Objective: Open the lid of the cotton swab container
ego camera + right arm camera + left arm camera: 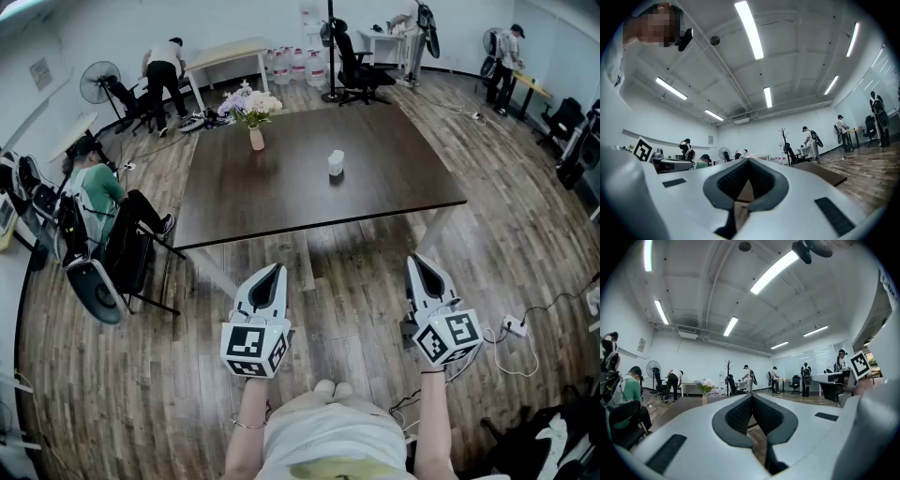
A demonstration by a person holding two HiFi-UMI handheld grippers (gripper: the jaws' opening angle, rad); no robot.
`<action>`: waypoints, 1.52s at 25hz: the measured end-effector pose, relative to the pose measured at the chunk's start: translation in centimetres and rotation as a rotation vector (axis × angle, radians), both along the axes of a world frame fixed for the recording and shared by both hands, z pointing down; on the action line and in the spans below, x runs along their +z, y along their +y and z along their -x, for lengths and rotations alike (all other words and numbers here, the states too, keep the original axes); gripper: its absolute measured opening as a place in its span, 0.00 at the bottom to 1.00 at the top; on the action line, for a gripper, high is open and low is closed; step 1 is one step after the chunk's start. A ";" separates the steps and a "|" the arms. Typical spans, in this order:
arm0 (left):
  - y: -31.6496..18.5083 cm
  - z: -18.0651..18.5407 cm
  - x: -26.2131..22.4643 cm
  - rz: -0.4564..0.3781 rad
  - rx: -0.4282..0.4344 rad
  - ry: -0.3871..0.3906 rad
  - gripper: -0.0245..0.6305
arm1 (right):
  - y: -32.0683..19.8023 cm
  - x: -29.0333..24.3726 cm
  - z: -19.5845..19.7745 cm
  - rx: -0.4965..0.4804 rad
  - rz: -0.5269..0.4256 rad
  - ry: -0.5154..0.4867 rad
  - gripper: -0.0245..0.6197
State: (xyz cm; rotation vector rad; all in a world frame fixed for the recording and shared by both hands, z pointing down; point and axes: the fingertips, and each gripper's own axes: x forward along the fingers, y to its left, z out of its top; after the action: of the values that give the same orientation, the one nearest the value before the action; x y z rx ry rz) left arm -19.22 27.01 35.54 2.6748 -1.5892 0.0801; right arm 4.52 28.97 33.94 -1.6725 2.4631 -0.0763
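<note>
A small white cotton swab container (336,163) stands near the middle of a dark brown table (272,192), its lid down. Both grippers hang over the wooden floor, well short of the table's near edge. My left gripper (277,269) is shut with nothing in it, and its tips meet in the left gripper view (751,396). My right gripper (413,260) is shut and empty too, its tips closed in the right gripper view (747,161). The container does not show in either gripper view.
A vase of flowers (254,113) stands on the table's far left part. A seated person (98,193) and chairs are at the left. Office chairs (356,64), a fan (98,82) and other people stand at the back. A power strip with cable (515,327) lies on the floor at right.
</note>
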 end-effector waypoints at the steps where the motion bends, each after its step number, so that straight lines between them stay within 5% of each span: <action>1: -0.1 -0.1 0.0 0.002 -0.001 0.000 0.07 | -0.1 0.0 -0.2 0.001 0.002 0.000 0.07; 23: -2.9 -4.1 1.8 0.049 -0.037 -0.005 0.07 | -3.9 1.8 -3.6 -0.059 0.012 -0.045 0.07; 38: -15.8 -5.5 2.7 0.057 -0.019 0.019 0.07 | -16.8 3.2 -3.4 -0.093 0.039 -0.058 0.07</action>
State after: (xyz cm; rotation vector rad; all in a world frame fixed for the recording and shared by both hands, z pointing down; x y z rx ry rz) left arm -13.74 11.20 38.26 2.6097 -1.5824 0.0981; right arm 7.95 12.15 37.11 -1.5465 2.5109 -0.1833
